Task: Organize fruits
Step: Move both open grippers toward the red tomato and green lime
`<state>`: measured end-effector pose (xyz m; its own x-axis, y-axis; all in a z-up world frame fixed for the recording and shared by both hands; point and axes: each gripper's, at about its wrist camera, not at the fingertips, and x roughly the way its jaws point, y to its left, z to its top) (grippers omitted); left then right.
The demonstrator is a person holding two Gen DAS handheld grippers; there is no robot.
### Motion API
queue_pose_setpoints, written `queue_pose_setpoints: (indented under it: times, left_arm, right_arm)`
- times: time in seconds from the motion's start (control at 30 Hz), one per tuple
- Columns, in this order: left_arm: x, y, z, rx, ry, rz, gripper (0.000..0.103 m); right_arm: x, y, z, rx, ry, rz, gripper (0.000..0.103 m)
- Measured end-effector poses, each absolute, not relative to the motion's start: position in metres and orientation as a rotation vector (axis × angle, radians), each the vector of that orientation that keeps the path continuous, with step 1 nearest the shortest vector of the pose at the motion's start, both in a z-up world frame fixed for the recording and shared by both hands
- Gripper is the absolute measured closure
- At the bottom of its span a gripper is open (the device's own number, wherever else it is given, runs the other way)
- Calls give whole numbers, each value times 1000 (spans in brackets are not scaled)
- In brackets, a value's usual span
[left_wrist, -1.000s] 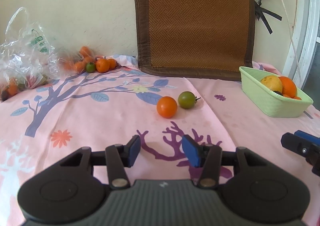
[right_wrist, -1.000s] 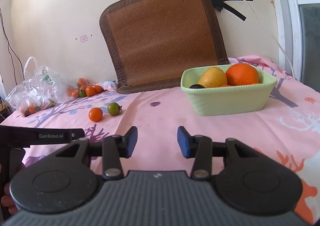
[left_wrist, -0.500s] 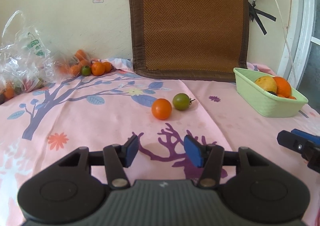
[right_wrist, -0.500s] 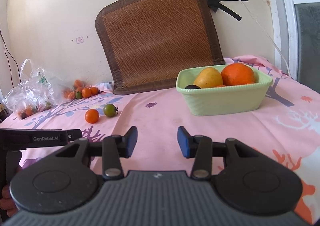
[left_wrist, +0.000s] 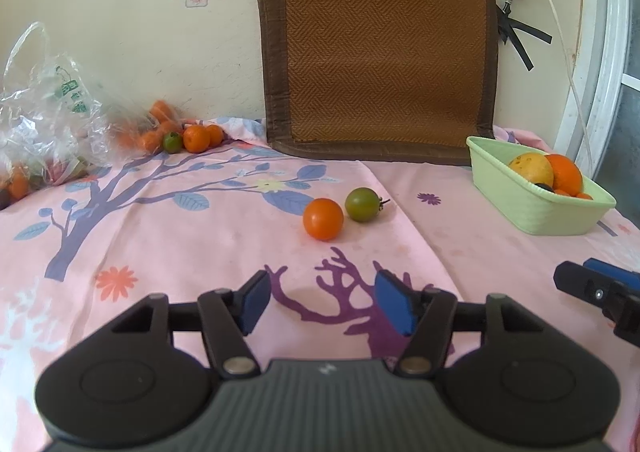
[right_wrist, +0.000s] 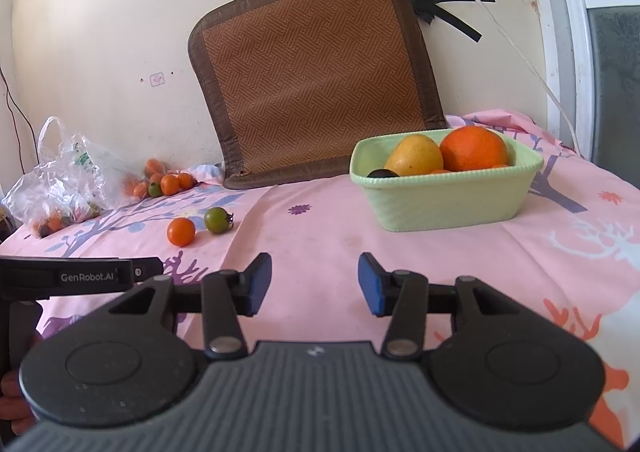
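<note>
Left wrist view: the left gripper [left_wrist: 322, 300] hangs above the pink cloth [left_wrist: 200, 236], its blue pads apart and widening with nothing between them. Ahead of it, near the middle of the cloth, an orange tomato [left_wrist: 323, 219] lies just beside a green tomato [left_wrist: 363, 204], the green one slightly farther back. Toward the far right edge sits a green basket [left_wrist: 532, 208] holding a mango [left_wrist: 531, 169] and an orange [left_wrist: 565, 174]. At the far left corner, a heap of small fruits [left_wrist: 188, 136] lies against the wall beside a clear plastic bag [left_wrist: 44, 124]. A brown woven mat [left_wrist: 380, 56] leans on the wall at the back edge. In the right wrist view, the right gripper [right_wrist: 315, 282] also stands with its pads apart and opening, empty, pointing at bare cloth between the two tomatoes and the basket.
</note>
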<state>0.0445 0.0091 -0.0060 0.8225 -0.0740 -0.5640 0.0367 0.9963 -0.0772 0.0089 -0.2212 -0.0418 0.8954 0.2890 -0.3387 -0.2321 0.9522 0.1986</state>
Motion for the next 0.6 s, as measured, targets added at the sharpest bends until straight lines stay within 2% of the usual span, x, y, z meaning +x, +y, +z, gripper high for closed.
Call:
queue_pose_setpoints:
  times: [0.43,0.53,0.6]
  left_arm:
    - [43,9,-6,-62,599,-51,42]
    - [43,10,-6,-65,593,-52,33]
    - [42,11,-5,-69,582,-50,23]
  right_arm:
    - [9,-222,-42,155,374,273,52]
    - [9,-222,-43,155,374,274,52]
    - [10,-222,-43,155,375,275,52]
